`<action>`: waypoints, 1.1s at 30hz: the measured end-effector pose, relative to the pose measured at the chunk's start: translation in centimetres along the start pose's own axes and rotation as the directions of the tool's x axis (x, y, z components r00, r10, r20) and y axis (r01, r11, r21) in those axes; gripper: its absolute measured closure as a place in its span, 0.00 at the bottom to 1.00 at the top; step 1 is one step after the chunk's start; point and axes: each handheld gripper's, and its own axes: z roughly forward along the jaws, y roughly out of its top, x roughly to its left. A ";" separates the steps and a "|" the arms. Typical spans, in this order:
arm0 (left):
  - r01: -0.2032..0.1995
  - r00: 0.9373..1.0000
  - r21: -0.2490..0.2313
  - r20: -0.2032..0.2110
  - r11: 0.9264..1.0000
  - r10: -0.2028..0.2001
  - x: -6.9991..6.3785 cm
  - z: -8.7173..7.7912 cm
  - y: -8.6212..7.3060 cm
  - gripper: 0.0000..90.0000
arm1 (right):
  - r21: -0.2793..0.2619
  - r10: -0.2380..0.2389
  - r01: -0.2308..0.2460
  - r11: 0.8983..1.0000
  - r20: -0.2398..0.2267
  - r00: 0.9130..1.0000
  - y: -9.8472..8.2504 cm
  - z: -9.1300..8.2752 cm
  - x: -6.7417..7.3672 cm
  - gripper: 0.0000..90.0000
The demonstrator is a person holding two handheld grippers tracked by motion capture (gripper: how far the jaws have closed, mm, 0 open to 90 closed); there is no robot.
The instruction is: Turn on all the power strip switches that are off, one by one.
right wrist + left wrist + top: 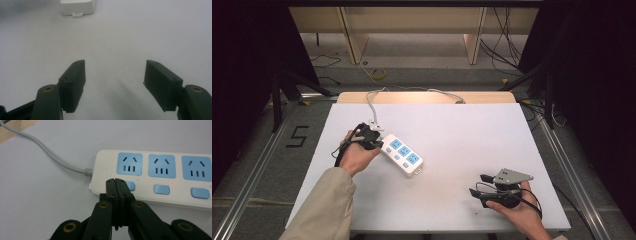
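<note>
A white power strip (402, 154) with three blue sockets lies left of centre on the white table; its grey cord (373, 102) runs off the far edge. In the left gripper view the strip (160, 172) shows blue switch buttons and a small red light (172, 183). My left gripper (116, 181) is shut with nothing between its jaws, its tips at the strip's near edge beside the first blue button (130, 185). In the high view the left gripper (376, 141) sits at the strip's cord end. My right gripper (115, 72) stands open over bare table at the front right (477, 184).
The white table top (462, 135) has wide free room in the middle and at the back. The strip's far end (78, 7) lies well ahead of the right gripper. Floor cables, wooden furniture legs and metal rails surround the table.
</note>
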 end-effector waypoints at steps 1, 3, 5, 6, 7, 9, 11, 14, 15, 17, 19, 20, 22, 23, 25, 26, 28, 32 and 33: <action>0.000 1.000 0.004 0.001 1.000 0.000 0.0 0.0 0.1 1.00 | 0.000 0.000 0.000 1.000 0.000 1.000 0.0 0.0 0.0 0.38; -0.003 1.000 0.008 -0.001 1.000 0.003 0.1 0.2 0.3 1.00 | -0.001 0.000 0.000 1.000 0.000 1.000 0.0 0.0 0.0 0.38; -0.006 1.000 0.012 0.001 1.000 0.006 0.1 0.3 0.5 1.00 | 0.000 0.000 0.000 1.000 0.000 1.000 0.0 0.0 0.0 0.38; -0.004 1.000 0.013 0.001 1.000 0.004 0.0 0.4 0.6 1.00 | -0.001 0.000 0.000 1.000 0.000 1.000 0.0 0.0 0.0 0.38; -0.006 1.000 0.017 0.002 1.000 0.006 0.0 0.5 0.6 1.00 | -0.001 -0.001 0.001 1.000 0.000 1.000 0.0 0.0 0.0 0.38; -0.008 1.000 0.025 0.002 1.000 0.008 0.0 0.8 0.7 1.00 | 0.001 -0.001 0.001 1.000 -0.001 1.000 0.0 0.0 0.0 0.38; -0.011 1.000 0.031 0.003 0.999 0.011 0.1 1.0 0.8 1.00 | 0.001 -0.001 0.001 1.000 0.000 1.000 0.0 0.0 0.0 0.38; -0.016 1.000 0.049 0.005 0.999 0.016 0.1 1.2 1.0 1.00 | 0.000 -0.002 0.002 1.000 -0.001 1.000 0.0 0.0 0.0 0.38; -0.020 1.000 0.053 0.006 0.998 0.020 0.0 1.3 1.1 1.00 | 0.001 -0.001 0.001 1.000 0.000 1.000 0.0 0.0 0.0 0.38; -0.025 1.000 0.059 0.010 0.998 0.024 -0.1 1.4 1.3 1.00 | 0.001 -0.001 0.001 1.000 0.000 1.000 0.0 0.0 0.0 0.38; -0.030 1.000 0.059 0.009 0.998 0.030 -0.3 1.4 1.5 1.00 | 0.000 -0.001 0.001 1.000 -0.001 1.000 0.0 0.0 0.0 0.38; -0.038 0.999 0.063 0.011 0.997 0.038 -0.3 1.5 1.6 1.00 | 0.001 -0.001 0.001 1.000 -0.001 1.000 0.0 0.0 0.0 0.38; -0.044 0.999 0.072 0.015 0.996 0.043 -0.5 1.7 1.7 1.00 | 0.001 -0.001 0.001 1.000 -0.001 1.000 0.0 0.0 0.0 0.38; -0.049 0.999 0.075 0.015 0.996 0.048 -0.5 1.8 1.7 1.00 | 0.000 -0.002 0.002 1.000 -0.001 1.000 0.0 0.0 0.0 0.38; -0.047 0.999 0.083 0.019 0.995 0.045 -0.6 2.0 1.8 1.00 | -0.003 -0.002 0.002 1.000 0.000 1.000 0.0 0.0 0.0 0.38; -0.052 0.999 0.086 0.021 0.995 0.050 -0.5 2.0 1.8 1.00 | -0.004 -0.001 0.001 1.000 0.000 1.000 0.0 0.0 0.0 0.38; -0.050 0.999 0.087 0.025 0.995 0.048 -0.6 2.2 1.9 1.00 | -0.001 -0.004 0.004 1.000 -0.001 1.000 0.0 0.0 0.0 0.38; -0.058 0.998 0.092 0.028 0.994 0.056 -0.8 2.3 2.1 1.00 | 0.000 -0.003 0.003 1.000 -0.002 1.000 0.0 0.0 0.0 0.38; -0.060 0.998 0.096 0.030 0.994 0.057 -0.8 2.3 2.1 1.00 | 0.001 -0.003 0.003 1.000 -0.002 1.000 0.0 0.0 0.0 0.38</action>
